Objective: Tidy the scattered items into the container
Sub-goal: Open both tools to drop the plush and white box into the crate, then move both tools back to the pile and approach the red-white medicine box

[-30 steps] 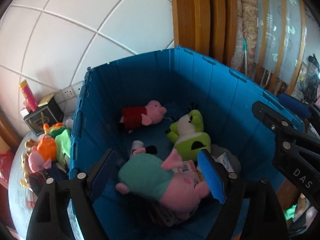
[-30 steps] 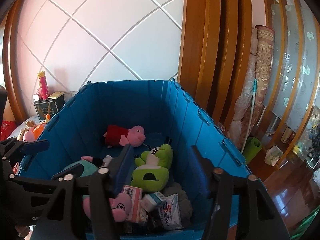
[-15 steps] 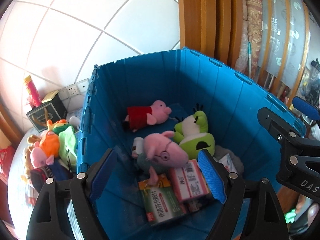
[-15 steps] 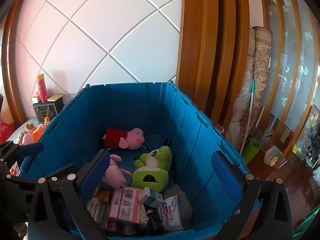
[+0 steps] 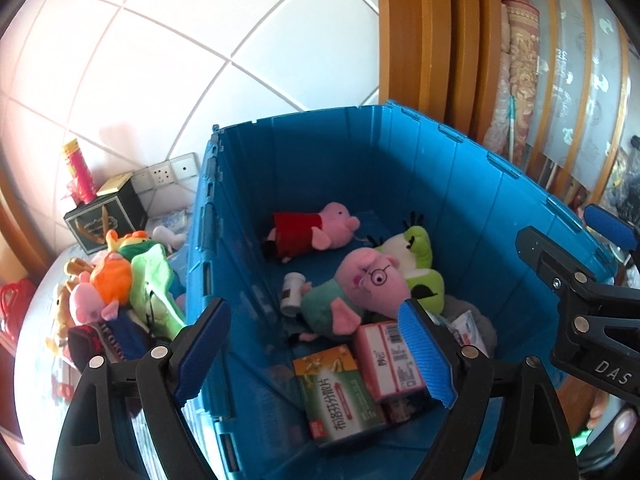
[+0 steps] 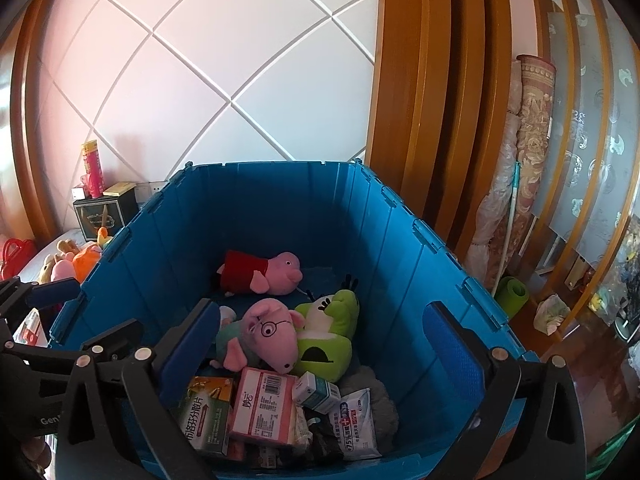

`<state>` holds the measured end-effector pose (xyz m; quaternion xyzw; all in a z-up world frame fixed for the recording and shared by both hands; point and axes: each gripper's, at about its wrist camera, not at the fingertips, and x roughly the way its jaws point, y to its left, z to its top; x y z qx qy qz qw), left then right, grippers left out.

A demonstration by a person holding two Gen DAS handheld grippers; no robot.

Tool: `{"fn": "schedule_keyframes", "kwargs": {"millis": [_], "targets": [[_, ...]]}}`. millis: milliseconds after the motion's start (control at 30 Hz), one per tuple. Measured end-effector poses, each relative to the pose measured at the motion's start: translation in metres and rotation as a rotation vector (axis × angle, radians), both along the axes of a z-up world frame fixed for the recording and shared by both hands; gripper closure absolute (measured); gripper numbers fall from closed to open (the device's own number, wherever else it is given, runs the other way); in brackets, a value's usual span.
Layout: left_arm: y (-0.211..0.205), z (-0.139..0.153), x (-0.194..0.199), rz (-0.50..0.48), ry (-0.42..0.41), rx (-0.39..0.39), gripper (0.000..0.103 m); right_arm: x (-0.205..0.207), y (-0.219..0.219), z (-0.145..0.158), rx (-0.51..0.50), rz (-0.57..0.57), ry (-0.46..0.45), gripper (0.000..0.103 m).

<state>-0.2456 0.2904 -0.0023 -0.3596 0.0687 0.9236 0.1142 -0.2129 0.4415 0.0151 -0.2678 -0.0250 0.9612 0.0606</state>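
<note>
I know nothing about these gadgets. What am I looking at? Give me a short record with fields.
Container: blue bin, open top
Inside: pig toy with glasses, pig toy in red, green plush, green box, pink box
Outside, left of the bin: pile of plush toys
Left gripper: open, holding nothing
Right gripper: open, holding nothing

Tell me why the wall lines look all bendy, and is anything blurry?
In both wrist views the fisheye lens bows the tile lines and door frame and darkens the corners. The left wrist view washes out pink-white on the wall at left. The blue bin and toys stay sharp in both views.
</note>
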Motion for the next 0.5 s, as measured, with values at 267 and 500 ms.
{"fn": "schedule_keyframes", "kwargs": {"millis": [267,500], "targets": [[-0.02,0.002,0.003,0.032,0.01,0.007,0.016,-0.002,-0.018,-0.001,-0.001,0.033,-0.001,0.0],[-0.049,0.004,0.005,0.076,0.017,0.013,0.016,-0.007,-0.046,0.0,-0.001,0.075,-0.002,0.0]]}}
